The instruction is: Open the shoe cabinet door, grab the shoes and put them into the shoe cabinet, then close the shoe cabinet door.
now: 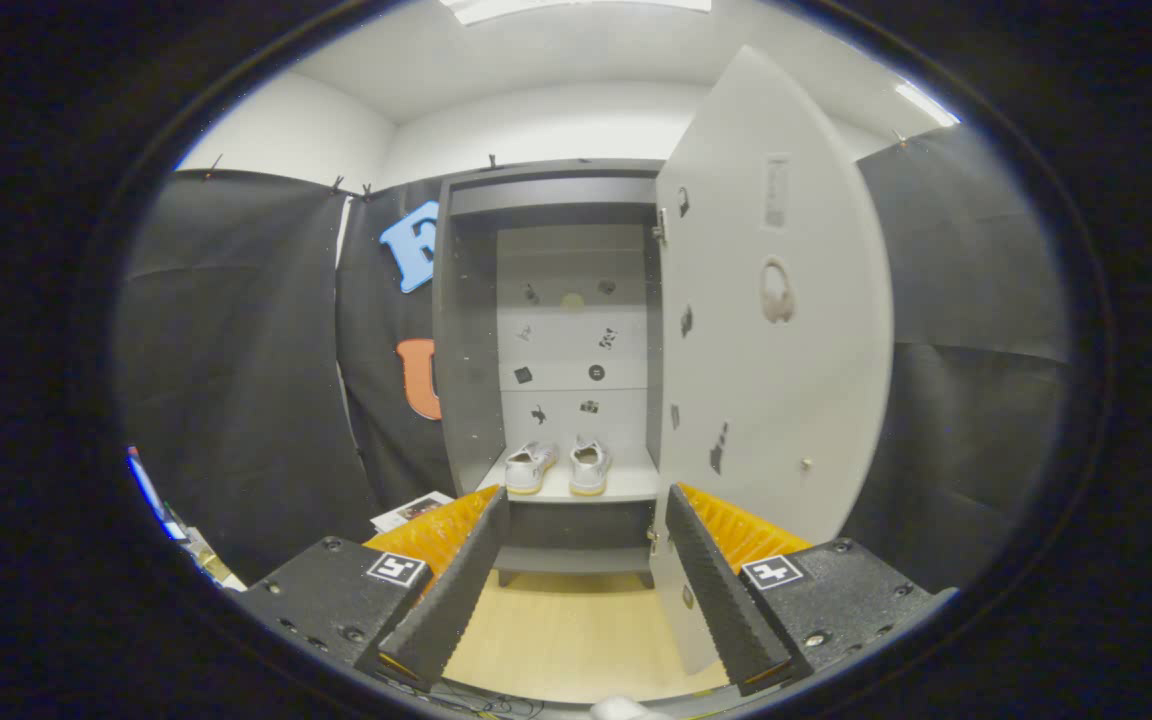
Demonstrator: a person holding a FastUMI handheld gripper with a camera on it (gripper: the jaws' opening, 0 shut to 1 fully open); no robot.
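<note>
Two shoes [558, 466], one cabinet [546, 350], one open door [771, 300], two fingers [456, 590]

We see: cabinet door [776, 330] smooth matt panel | floor [576, 630] pale wood, slight sheen | shoes [558, 466] cloth-like | fingers [706, 590] ridged, rough, spread apart

The shoe cabinet [551, 330] stands open ahead, its upper space free above the two white sneakers [558, 466] on the shelf [626, 485]. The tongs [586, 590] hang spread and empty over bare wooden floor [576, 630]. The open door [771, 320] juts forward, walling off the right side.
</note>
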